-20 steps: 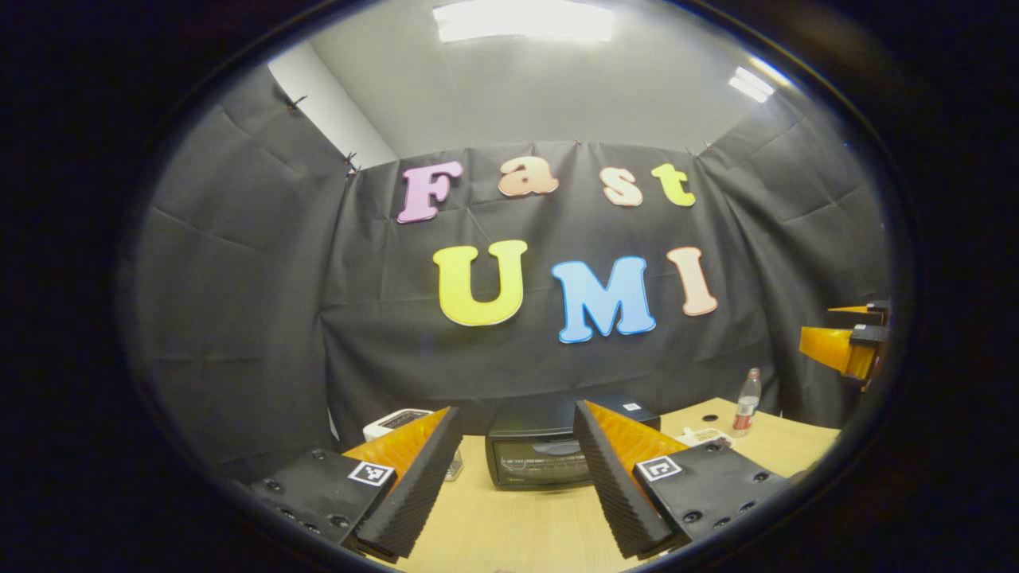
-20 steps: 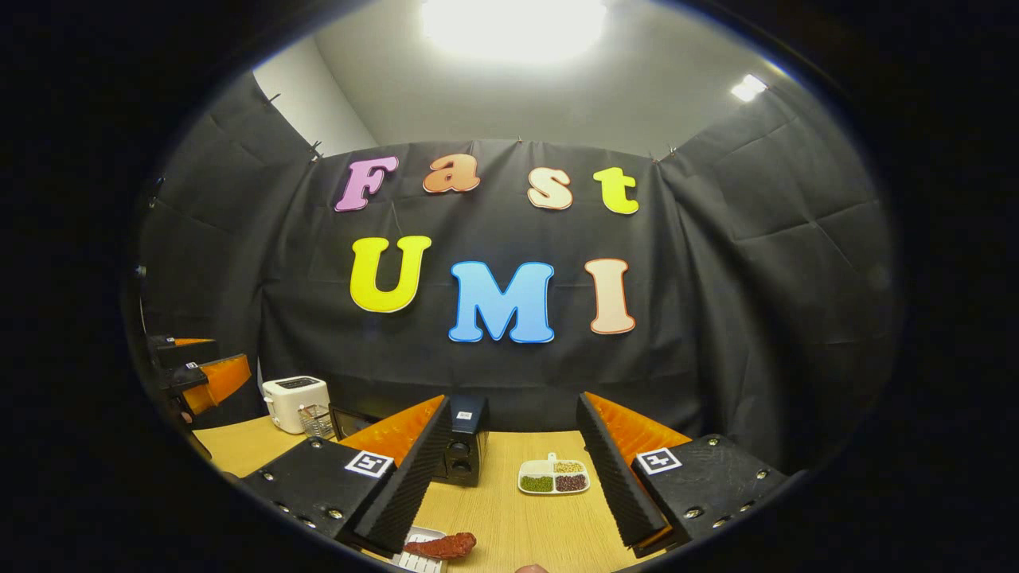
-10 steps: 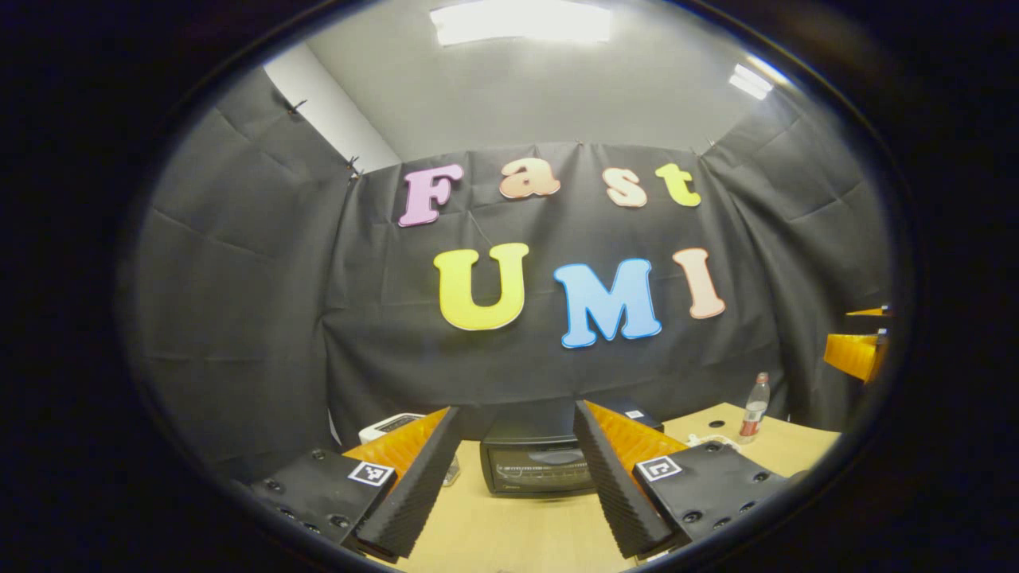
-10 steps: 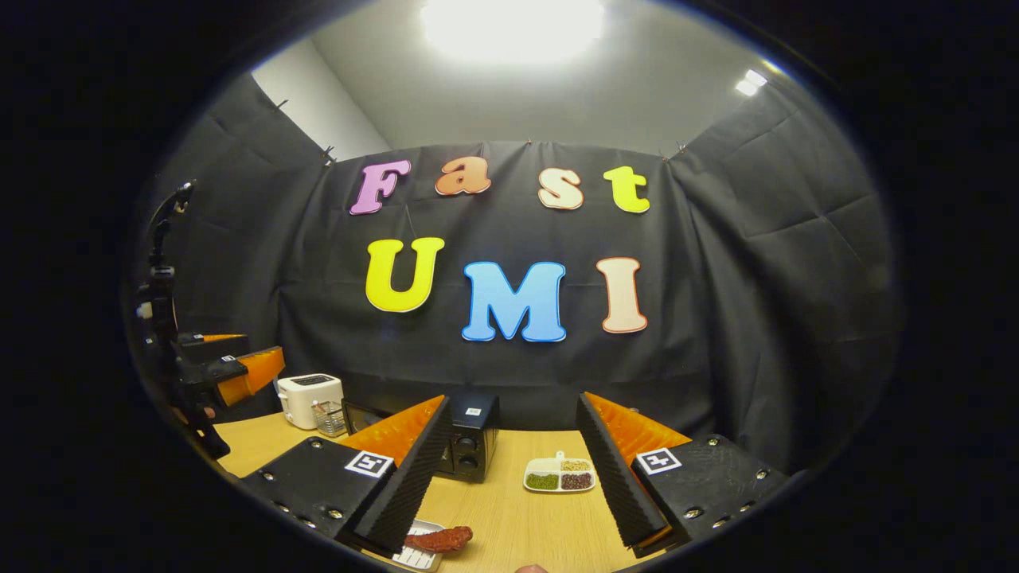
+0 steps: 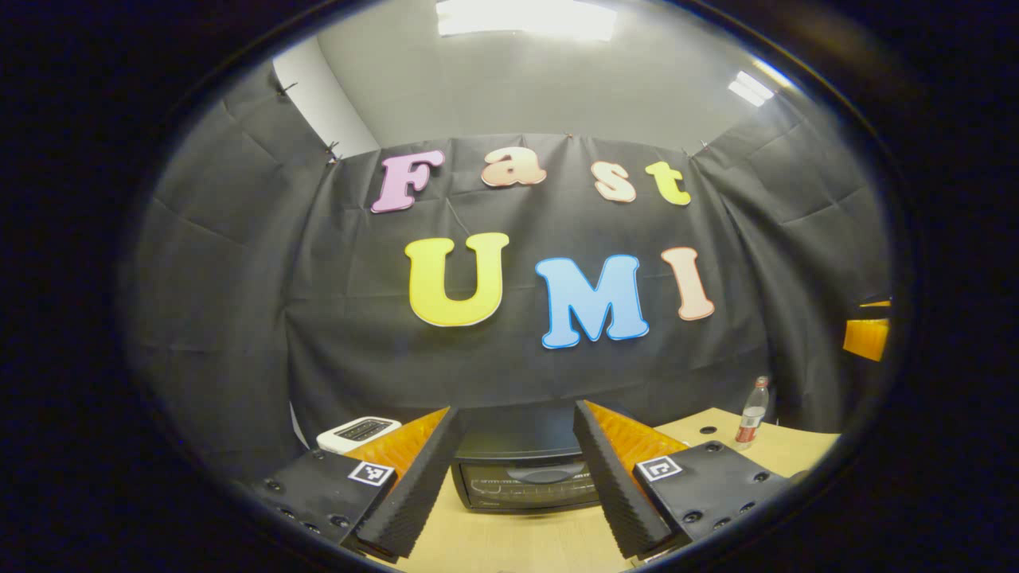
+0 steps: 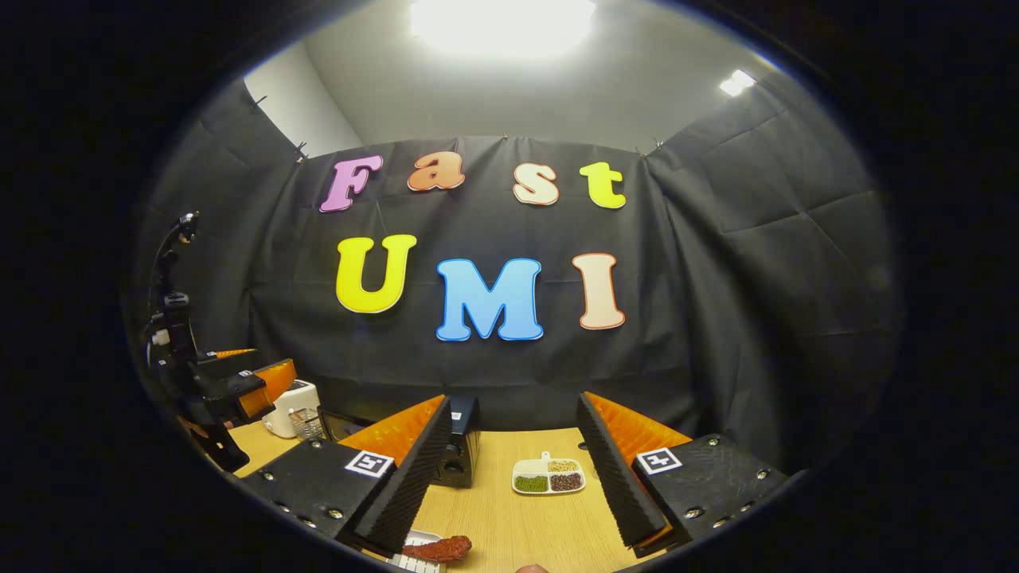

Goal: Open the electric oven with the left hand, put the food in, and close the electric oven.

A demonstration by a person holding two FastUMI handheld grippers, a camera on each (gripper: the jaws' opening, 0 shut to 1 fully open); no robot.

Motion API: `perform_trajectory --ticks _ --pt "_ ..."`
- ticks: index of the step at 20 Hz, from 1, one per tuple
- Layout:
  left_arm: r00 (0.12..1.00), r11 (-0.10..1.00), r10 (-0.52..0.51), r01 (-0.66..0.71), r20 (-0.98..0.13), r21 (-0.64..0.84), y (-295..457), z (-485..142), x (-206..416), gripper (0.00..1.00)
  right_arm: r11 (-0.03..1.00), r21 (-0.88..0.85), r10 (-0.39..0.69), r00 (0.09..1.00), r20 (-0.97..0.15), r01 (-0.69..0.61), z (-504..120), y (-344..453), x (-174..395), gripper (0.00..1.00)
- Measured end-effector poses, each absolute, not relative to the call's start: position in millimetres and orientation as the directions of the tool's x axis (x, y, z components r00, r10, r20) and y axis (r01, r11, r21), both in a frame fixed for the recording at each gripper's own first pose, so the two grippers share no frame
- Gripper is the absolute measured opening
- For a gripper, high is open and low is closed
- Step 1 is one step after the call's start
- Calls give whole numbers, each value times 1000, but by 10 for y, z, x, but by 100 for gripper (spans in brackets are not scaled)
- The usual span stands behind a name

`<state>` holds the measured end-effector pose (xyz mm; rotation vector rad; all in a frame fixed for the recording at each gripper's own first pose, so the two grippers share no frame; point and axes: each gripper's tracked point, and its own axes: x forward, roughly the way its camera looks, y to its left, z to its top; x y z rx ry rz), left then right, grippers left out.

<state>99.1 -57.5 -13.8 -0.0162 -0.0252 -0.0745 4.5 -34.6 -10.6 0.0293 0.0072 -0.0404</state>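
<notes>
The black electric oven (image 5: pixel 525 477) stands on the wooden table (image 5: pixel 509 541) with its door closed, straight ahead between the fingers of my left gripper (image 5: pixel 516 412), which is open and holds nothing. In the right gripper view the oven (image 6: pixel 460 446) is partly hidden behind a finger. The food, a reddish-brown piece (image 6: pixel 438 547), lies on a white rack at the table's near edge, just below my open, empty right gripper (image 6: pixel 513 400). The left gripper (image 6: pixel 243 382) also appears at the left of the right gripper view, held above the table.
A white toaster (image 5: pixel 358 431) sits left of the oven, and a small glass holder (image 6: pixel 306 424) stands beside it. A plastic bottle (image 5: pixel 751 412) stands at the back right. A white divided dish (image 6: pixel 548 477) of beans lies right of the oven.
My left gripper has moved closer to the oven, which now looks larger and lower between its fingers. The right gripper has only shifted slightly; both stay open.
</notes>
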Motion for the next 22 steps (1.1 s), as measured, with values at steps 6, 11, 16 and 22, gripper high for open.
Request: perform_trajectory --ticks 6,11,16,22 --pt "991 991 -135 135 3 -4 -716 -466 1472 99 992 1 -129 991 -29 129 -126 -395 95 95" --pt "983 984 -180 179 -37 -15 -899 -835 1834 90 978 -16 -210 976 -55 209 -149 -500 73 95" --pt "977 982 -189 189 -95 -4 -1041 -1254 2155 95 961 -12 -278 956 -94 278 -239 -587 7 95" --pt "972 984 -174 176 -156 0 -1120 -1702 2411 99 944 -21 -328 937 -122 328 -273 -697 -42 95"
